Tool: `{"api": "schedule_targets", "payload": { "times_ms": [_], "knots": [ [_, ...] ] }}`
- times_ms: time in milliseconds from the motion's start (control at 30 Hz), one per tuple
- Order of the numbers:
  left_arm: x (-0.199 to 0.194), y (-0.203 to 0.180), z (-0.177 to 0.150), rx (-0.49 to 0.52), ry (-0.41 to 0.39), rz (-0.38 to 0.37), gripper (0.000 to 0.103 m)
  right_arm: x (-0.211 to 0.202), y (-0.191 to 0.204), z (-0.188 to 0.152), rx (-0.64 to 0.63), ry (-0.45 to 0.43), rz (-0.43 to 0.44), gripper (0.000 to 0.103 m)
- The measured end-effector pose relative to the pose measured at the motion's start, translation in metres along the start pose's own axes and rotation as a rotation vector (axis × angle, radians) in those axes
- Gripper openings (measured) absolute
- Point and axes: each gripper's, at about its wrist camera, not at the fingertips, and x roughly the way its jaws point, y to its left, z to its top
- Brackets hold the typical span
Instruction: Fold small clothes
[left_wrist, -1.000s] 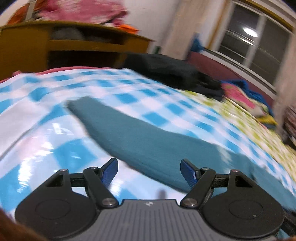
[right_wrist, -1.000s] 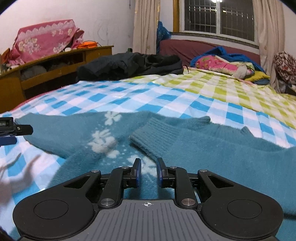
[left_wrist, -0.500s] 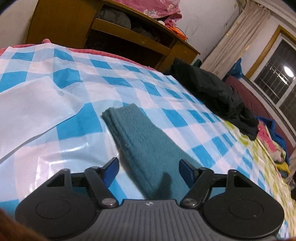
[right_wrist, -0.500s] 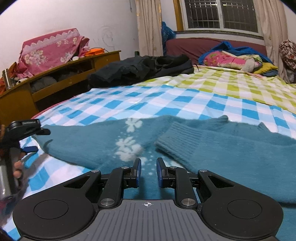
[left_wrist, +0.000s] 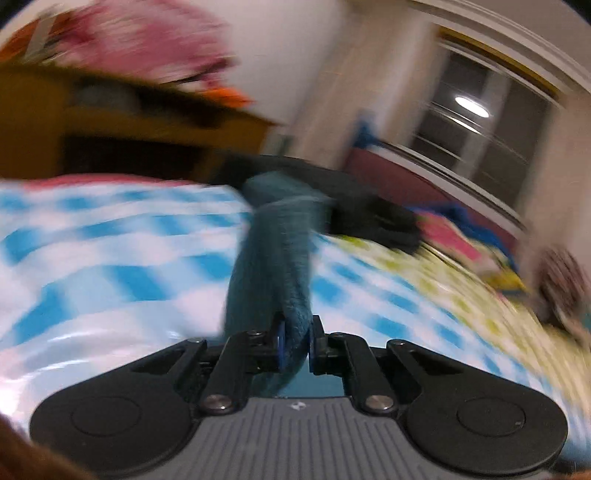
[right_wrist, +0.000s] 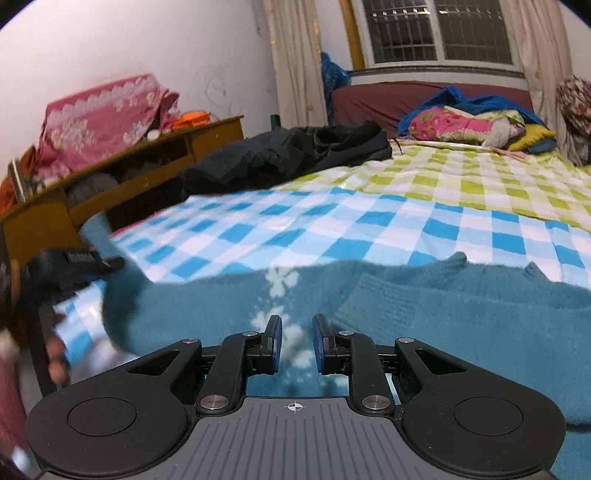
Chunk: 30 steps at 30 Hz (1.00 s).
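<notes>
Our left gripper (left_wrist: 295, 338) is clamped on the teal sweater's sleeve (left_wrist: 273, 266), which stands up and away from the pads ahead of us, lifted off the checked bedsheet (left_wrist: 110, 258). Our right gripper (right_wrist: 297, 341) has its jaws narrowly parted with nothing between them, held over the teal sweater (right_wrist: 424, 314), which lies spread on the bedsheet beneath and ahead, its other sleeve folded across just right of the pads

sweater (right_wrist: 424, 310): teal, white flowers | bedsheet (right_wrist: 332, 229): blue-white, green-white checks
</notes>
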Motion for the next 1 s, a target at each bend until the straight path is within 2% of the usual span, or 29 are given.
{"api": "schedule_targets", "payload": {
  "times_ms": [100,133,200,267,333,533,700,833,900,933,1000],
  "knots": [
    [-0.002,-0.045,-0.026,0.163,0.071,-0.121,0.017,-0.001,-0.01,0.01,0.07,0.011,0.023,0.021],
    [-0.001,-0.059,-0.037,0.218,0.101,-0.153,0.017,-0.001,-0.014,0.013,0.094,0.019,0.031,0.024],
    [-0.001,-0.078,-0.055,0.302,0.146,-0.196,0.017,0.001,-0.023,0.017,0.152,0.036,0.058,0.048],
    [-0.001,-0.09,-0.068,0.359,0.175,-0.218,0.017,0.006,-0.031,0.018,0.199,0.057,0.082,0.049],
    [-0.001,-0.096,-0.072,0.384,0.179,-0.222,0.017,0.013,-0.039,0.015,0.254,0.086,0.091,0.049],
    [0.001,-0.093,-0.067,0.377,0.179,-0.243,0.017,0.033,-0.046,0.006,0.403,0.143,0.192,0.049],
    [-0.004,-0.097,-0.073,0.416,0.176,-0.255,0.017,0.037,-0.05,0.008,0.512,0.143,0.248,0.059],
    [-0.01,-0.1,-0.074,0.422,0.174,-0.28,0.017,0.052,-0.042,0.018,0.495,0.184,0.167,0.057],
    [-0.012,-0.101,-0.075,0.433,0.176,-0.278,0.017,0.059,-0.037,0.017,0.472,0.223,0.14,0.035],
    [-0.012,-0.101,-0.075,0.434,0.177,-0.28,0.017,0.06,-0.035,0.016,0.466,0.229,0.137,0.034],
    [-0.012,-0.099,-0.074,0.423,0.185,-0.292,0.017,0.056,-0.032,0.016,0.431,0.223,0.141,0.023]
  ]
}}
